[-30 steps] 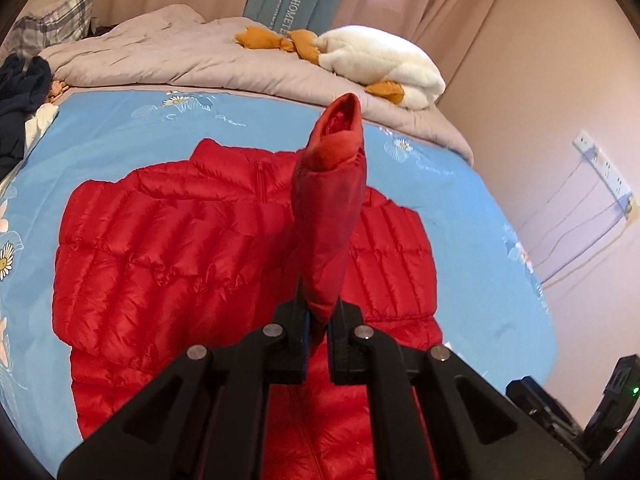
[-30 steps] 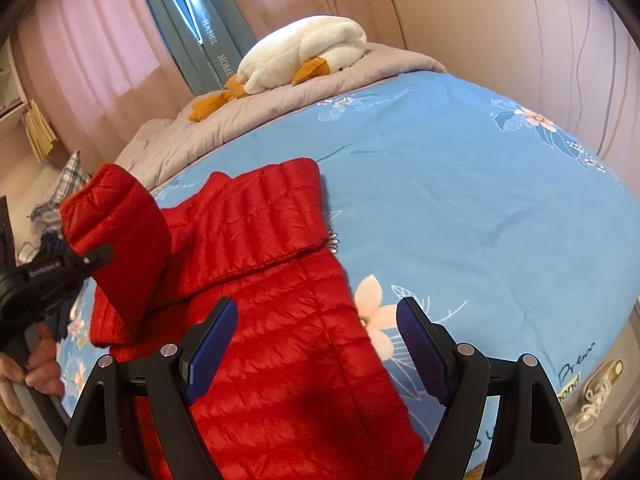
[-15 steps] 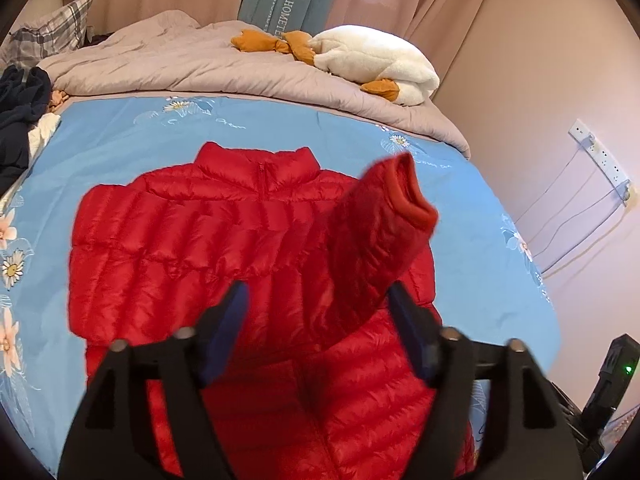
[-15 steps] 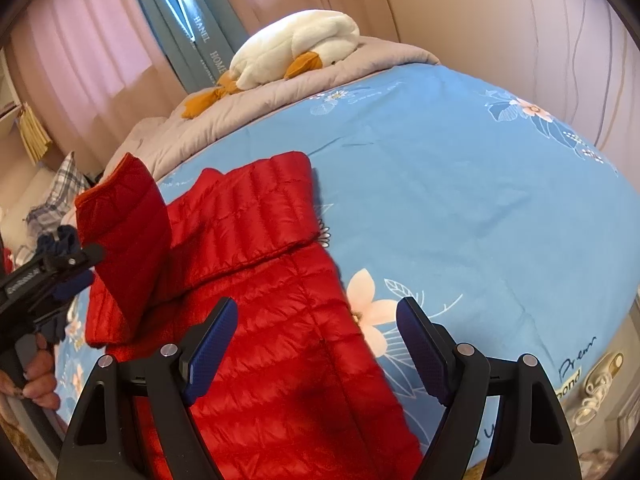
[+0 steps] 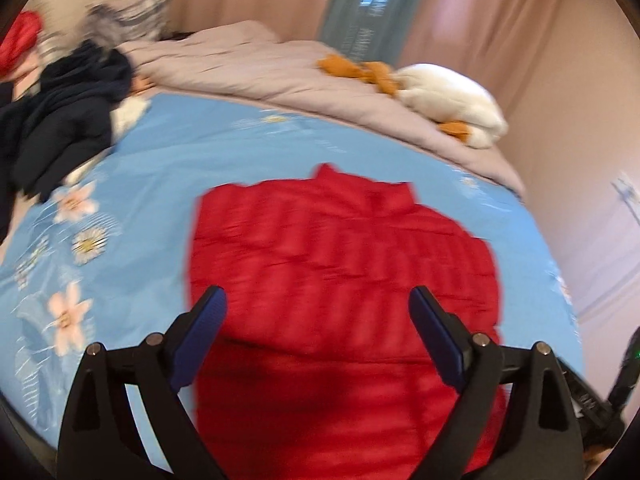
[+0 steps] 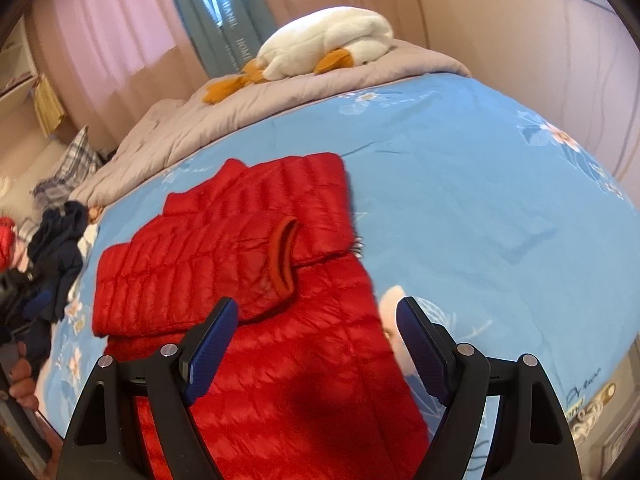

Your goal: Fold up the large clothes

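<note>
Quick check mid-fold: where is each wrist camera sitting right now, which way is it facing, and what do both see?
Left wrist: on the left gripper, angled down over the red jacket toward the bedhead; its open fingers show, nothing between them.
Right wrist: on the right gripper, angled down at the jacket's folded sleeve; open fingers and a hand at left edge.
Shared: jacket, blue sheet, plush goose.

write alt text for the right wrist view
A red jacket lies on a blue floral bedspread, one sleeve folded across its front, with the open, empty right gripper above its lower half. A white plush goose lies on a grey quilt behind.
</note>
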A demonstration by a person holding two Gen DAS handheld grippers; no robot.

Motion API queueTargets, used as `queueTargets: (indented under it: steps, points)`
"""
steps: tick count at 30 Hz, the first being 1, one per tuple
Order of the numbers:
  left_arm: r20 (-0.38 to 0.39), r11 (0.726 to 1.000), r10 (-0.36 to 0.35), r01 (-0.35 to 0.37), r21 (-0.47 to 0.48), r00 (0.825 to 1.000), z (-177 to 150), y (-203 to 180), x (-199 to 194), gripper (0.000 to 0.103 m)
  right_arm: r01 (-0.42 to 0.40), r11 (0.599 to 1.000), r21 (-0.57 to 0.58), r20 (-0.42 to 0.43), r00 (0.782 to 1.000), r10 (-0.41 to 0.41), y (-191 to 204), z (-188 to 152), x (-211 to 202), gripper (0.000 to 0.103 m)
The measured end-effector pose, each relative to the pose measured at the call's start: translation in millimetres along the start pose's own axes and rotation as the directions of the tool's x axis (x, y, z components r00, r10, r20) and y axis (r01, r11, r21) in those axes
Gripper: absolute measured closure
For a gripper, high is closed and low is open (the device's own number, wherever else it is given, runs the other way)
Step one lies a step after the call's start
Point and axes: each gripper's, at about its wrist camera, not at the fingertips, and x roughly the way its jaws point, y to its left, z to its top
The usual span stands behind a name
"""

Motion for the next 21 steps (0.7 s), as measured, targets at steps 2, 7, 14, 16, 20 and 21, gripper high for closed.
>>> queueTargets:
  steps: [2, 7, 14, 16, 20, 21]
  points:
    - [-0.011, 0.999, 0.05, -0.05, -0.017, 0.999, -6, 18, 2, 0.012, -0.015, 1.0, -0.022, -0.017, 1.0, 0.014, 8, 4, 8, 0.022]
    - [-0.038, 0.989, 0.137, -0.139, -0.058, 0.99, -23, 55, 4, 0.012, -0.03, 0.998, -0.056, -0.081, 0.996, 0.025, 27, 11, 44, 0.022]
    - [-0.086, 0.977, 0.168, -0.178, -0.118, 0.982, -40, 91, 9, 0.018, 0.021, 0.993, -0.118, -0.126, 0.991, -0.036, 50, 11, 72, 0.022]
    - [-0.095, 0.975, 0.172, -0.183, -0.128, 0.98, -43, 96, 11, 0.019, 0.022, 0.991, -0.132, -0.135, 0.99, -0.04, 54, 9, 76, 0.022]
    - [-0.113, 0.974, 0.169, -0.183, -0.135, 0.979, -46, 97, 16, 0.021, 0.037, 0.986, -0.163, -0.142, 0.988, -0.061, 60, 9, 81, 0.022]
    - [-0.116, 0.974, 0.166, -0.181, -0.134, 0.979, -47, 97, 17, 0.021, 0.04, 0.985, -0.17, -0.146, 0.987, -0.065, 62, 9, 83, 0.022]
